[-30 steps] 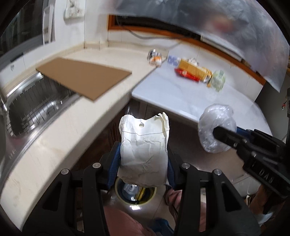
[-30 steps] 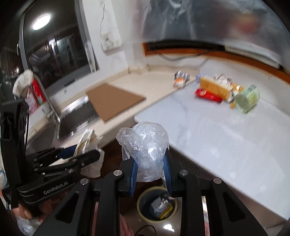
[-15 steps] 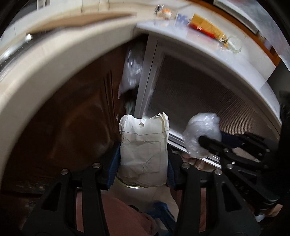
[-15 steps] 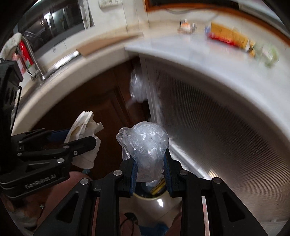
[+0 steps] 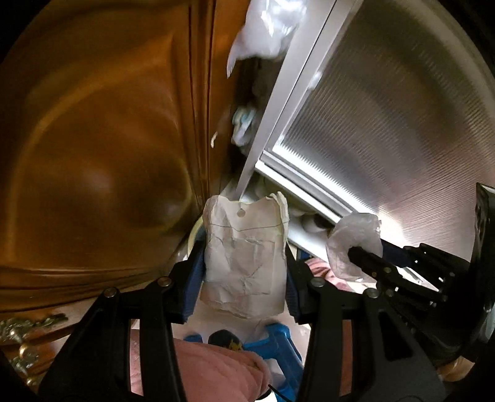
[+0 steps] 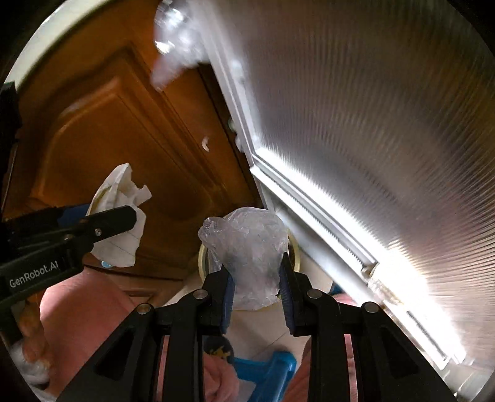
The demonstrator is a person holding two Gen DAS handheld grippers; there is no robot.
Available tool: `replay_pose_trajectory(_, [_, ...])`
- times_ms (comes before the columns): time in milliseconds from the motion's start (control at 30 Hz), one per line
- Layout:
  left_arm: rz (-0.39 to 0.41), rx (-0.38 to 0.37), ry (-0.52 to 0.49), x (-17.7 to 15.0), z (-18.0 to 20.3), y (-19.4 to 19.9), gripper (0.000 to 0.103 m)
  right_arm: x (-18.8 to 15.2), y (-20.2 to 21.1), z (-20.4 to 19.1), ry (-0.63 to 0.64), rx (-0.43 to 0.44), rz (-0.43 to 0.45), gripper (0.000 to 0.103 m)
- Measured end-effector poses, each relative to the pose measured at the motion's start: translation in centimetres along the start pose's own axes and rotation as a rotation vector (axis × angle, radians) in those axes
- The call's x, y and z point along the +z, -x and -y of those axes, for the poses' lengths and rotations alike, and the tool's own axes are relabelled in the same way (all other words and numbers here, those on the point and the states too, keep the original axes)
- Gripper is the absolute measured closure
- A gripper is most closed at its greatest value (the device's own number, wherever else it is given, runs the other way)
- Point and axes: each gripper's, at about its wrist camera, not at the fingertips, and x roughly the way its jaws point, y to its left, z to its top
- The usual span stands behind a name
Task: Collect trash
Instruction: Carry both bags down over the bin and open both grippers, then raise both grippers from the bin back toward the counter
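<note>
Tongs on the left point(image 5: 244, 272) are clamped on a crumpled paper bag point(image 5: 244, 256), which is gripped at both sides by the blue pads point(image 5: 193, 278) and stands upright between them. Tongs on the right point(image 6: 255, 297) are closed on a wad of clear plastic point(image 6: 247, 247), which is pressed between the pads and bulges above them. Both tools are pointed steeply downward in front of a brown cabinet door point(image 5: 92, 148) and a ribbed grey panel point(image 5: 386, 123). A round bin point(image 6: 295, 253) is seen on the floor just behind the plastic wad; only part of its pale rim is visible. In the right view, the paper bag point(image 6: 119, 222) is held well to the left of the wad. A pink sleeve point(image 5: 210, 371) and a blue object point(image 6: 266, 371) are visible at the bottom edge. More plastic point(image 5: 263, 27) is seen hanging at the top, blurred.
</note>
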Motion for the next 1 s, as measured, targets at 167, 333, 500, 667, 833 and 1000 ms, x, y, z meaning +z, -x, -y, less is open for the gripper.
replay_pose_trajectory(167, [-0.054, 0.003, -0.012, 0.7, 0.3, -2.9, 0.061, 0.9, -2.9, 1.0, -0.018, 0.01, -0.041, 0.077])
replay_pose_trajectory(333, [-0.075, 0.006, -0.029, 0.9, 1.0, -4.2, 0.06, 1.9, -5.0, 0.5, 0.008, 0.012, -0.061, 0.076])
replay_pose_trajectory(500, [-0.101, 0.042, -0.052, 0.9, 1.4, -5.1, 0.055, 2.5, -5.9, 0.2, 0.019, 0.027, -0.07, 0.076])
replay_pose_trajectory(667, [-0.106, 0.073, -0.056, 1.1, 1.2, -5.3, 0.049, 2.2, -6.2, -0.3, 0.025, 0.047, -0.071, 0.067])
replay_pose_trajectory(833, [-0.1, 0.083, -0.058, 1.0, 1.1, -4.9, 0.048, 2.3, -6.7, -0.3, 0.019, 0.05, -0.083, 0.061])
replay_pose_trajectory(1000, [-0.113, 0.104, -0.04, 1.3, 0.4, -4.9, 0.018, 1.6, -6.5, 0.4, -0.009, 0.04, -0.085, 0.057])
